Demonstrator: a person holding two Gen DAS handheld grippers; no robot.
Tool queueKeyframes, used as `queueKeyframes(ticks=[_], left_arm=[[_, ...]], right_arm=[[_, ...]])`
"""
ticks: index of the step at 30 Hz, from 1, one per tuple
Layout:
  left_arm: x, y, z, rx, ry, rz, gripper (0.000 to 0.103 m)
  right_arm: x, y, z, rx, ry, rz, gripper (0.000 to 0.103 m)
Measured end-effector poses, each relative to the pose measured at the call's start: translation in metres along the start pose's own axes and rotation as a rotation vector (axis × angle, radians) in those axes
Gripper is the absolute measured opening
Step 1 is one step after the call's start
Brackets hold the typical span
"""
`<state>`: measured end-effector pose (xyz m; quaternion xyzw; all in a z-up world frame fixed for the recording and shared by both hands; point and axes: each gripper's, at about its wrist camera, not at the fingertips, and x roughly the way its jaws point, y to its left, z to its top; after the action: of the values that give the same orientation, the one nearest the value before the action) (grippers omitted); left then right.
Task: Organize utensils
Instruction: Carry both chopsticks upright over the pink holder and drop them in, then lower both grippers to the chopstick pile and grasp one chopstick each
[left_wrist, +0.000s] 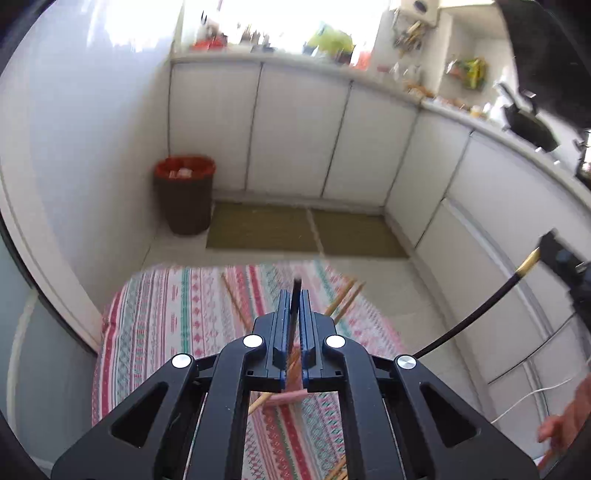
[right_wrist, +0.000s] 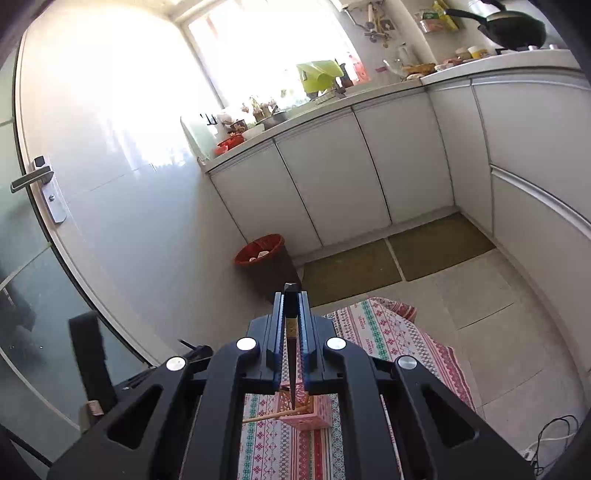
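Right gripper is clamped on my black chopstick, whose long axis points down at the pink holder just below, near me.

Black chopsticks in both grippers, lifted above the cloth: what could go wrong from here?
1. The right gripper pinches its black chopstick near the top, so the long free end may swing or slip.
2. That tip hangs over the pink holder, which a careless drop could tip.
3. Wooden chopsticks lie near the cloth's edge; the left gripper might knock them off.
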<state>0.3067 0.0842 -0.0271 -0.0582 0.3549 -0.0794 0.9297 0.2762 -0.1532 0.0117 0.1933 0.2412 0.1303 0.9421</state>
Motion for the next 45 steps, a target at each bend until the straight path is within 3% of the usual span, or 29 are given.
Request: queueKeyframes(ticks=[3,5,10,13,18,20,22,24,30,34,37,39,42,45], left_arm=[[0.017,0.018,-0.013,-0.073,0.033,0.013,0.011],[0.008,0.032,-0.014,-0.131,-0.011,-0.003,0.014],[-0.03,0.051,0.0,-0.21,-0.122,-0.014,0.037],[-0.046,0.062,0.004,-0.241,-0.165,-0.02,0.044],[-0.048,0.072,0.007,-0.262,-0.155,-0.019,0.045],[-0.047,0.075,0.005,-0.267,-0.145,-0.022,0.045],[-0.048,0.077,0.004,-0.267,-0.139,-0.024,0.045],[-0.051,0.076,0.002,-0.259,-0.138,-0.029,0.045],[-0.065,0.058,-0.005,-0.195,-0.118,-0.062,0.049],[-0.072,0.03,-0.018,-0.09,-0.068,-0.068,0.061],[-0.071,0.01,-0.034,-0.021,-0.029,-0.072,0.076],[-0.063,-0.002,-0.045,0.023,0.008,-0.06,0.082],[-0.048,-0.014,-0.06,0.066,0.077,-0.055,0.084],[-0.035,-0.024,-0.074,0.102,0.134,-0.042,0.089]], right_arm=[[0.024,0.004,-0.005,-0.012,0.031,-0.003,0.007],[0.037,0.006,-0.007,-0.025,0.041,-0.006,0.007],[0.057,0.016,-0.014,-0.052,0.042,-0.014,0.007],[0.07,0.019,-0.021,-0.063,0.05,-0.028,0.007],[0.099,0.024,-0.039,-0.078,0.066,-0.034,0.008],[0.11,0.024,-0.049,-0.082,0.086,-0.04,0.013],[0.115,0.023,-0.055,-0.077,0.101,-0.041,0.034],[0.11,0.022,-0.054,-0.07,0.1,-0.042,0.043],[0.076,0.014,-0.045,-0.054,0.068,-0.064,0.047],[0.049,-0.005,-0.052,-0.023,0.07,-0.1,0.059],[0.031,-0.03,-0.066,0.024,0.078,-0.146,0.085],[0.022,-0.048,-0.077,0.071,0.09,-0.167,0.095],[0.009,-0.072,-0.093,0.107,0.121,-0.207,0.095],[-0.002,-0.078,-0.106,0.048,0.122,-0.277,0.095]])
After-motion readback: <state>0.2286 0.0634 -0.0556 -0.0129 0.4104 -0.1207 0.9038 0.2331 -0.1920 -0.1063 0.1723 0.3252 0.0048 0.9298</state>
